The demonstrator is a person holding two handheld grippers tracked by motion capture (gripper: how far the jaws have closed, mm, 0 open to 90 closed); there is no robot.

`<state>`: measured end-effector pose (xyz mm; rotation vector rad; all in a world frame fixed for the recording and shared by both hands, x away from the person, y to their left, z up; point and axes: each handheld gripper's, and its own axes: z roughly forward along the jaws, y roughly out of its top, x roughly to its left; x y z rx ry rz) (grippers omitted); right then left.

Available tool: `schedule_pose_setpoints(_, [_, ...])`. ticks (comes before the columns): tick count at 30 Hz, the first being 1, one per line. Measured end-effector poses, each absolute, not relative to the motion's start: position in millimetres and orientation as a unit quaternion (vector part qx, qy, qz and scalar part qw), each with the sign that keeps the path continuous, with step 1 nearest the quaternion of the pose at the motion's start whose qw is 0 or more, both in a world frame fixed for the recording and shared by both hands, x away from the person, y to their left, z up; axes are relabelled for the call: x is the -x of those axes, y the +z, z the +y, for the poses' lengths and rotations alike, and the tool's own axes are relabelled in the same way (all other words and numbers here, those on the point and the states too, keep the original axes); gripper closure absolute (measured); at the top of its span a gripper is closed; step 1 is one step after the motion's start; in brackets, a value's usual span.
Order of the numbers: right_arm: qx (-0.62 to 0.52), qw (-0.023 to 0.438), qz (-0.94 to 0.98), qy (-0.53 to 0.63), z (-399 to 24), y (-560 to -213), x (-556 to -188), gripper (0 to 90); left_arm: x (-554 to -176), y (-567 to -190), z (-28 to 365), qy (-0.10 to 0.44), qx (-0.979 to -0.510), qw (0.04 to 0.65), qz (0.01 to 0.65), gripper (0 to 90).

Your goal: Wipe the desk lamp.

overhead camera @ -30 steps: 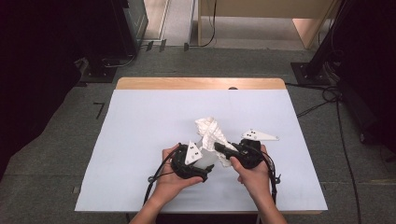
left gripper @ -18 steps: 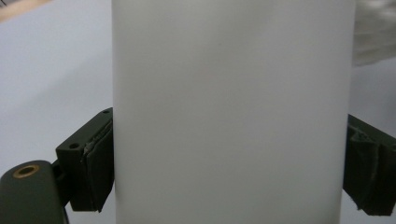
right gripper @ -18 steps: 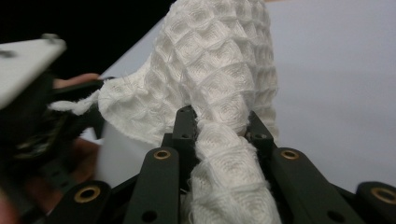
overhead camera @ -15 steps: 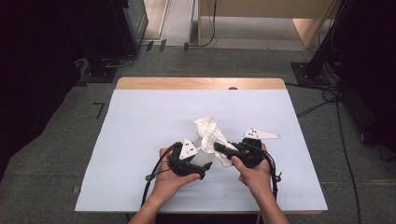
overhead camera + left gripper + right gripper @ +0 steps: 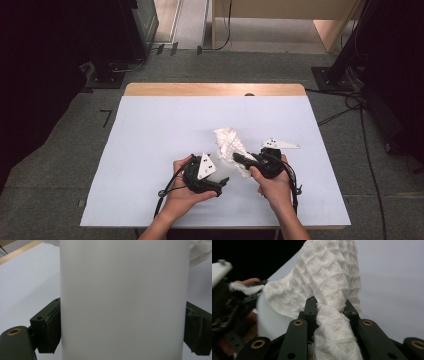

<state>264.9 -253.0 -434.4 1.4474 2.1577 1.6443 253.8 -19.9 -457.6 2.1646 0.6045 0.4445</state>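
Observation:
A white waffle-weave cloth [image 5: 229, 141] lies bunched on the white table cover [image 5: 150, 150], right of the middle. My right gripper [image 5: 238, 158] is shut on a twisted end of the cloth [image 5: 329, 270], which rises between its jaws [image 5: 329, 306]. My left gripper [image 5: 222, 182] lies on its side near the front edge, a little left of the cloth. Its pads press on both sides of a smooth white cylinder [image 5: 122, 290]. In the right gripper view the cloth drapes over the top of that white cylinder [image 5: 268, 323].
The table's bare wooden far edge [image 5: 215, 89] runs along the back. Black equipment [image 5: 120, 35] stands on the floor beyond the far left corner. A dark stand base [image 5: 332, 77] and cables [image 5: 360, 107] lie to the right of the table.
The left gripper has rolled in place, so the pale cylinder shows less from above. The right gripper and the cloth have barely shifted.

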Motion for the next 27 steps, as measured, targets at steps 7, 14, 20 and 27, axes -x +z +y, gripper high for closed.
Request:
schedule_pose_setpoints(7, [-0.436,0.028,0.699,0.566,-240.0,-422.0,-259.0,70.3,-250.3,-455.6,-21.1,0.183,-0.868,0.401,0.228,8.4])
schedule_pose_setpoints(14, [-0.478,0.048,0.696,0.534,-254.2,-439.6,-267.9,70.3,-252.2,-454.1,-16.9,0.166,-0.872,0.404,0.223,8.3])
schedule_pose_setpoints(20, [-0.500,0.090,0.696,0.507,-268.1,-439.2,-268.4,70.0,-262.2,-454.4,3.3,0.156,-0.842,0.442,0.269,8.4])
schedule_pose_setpoints(27, [-0.513,0.172,0.728,0.422,-266.5,-453.4,-271.9,68.1,-272.9,-467.3,30.5,0.189,-0.779,0.482,0.355,8.3])
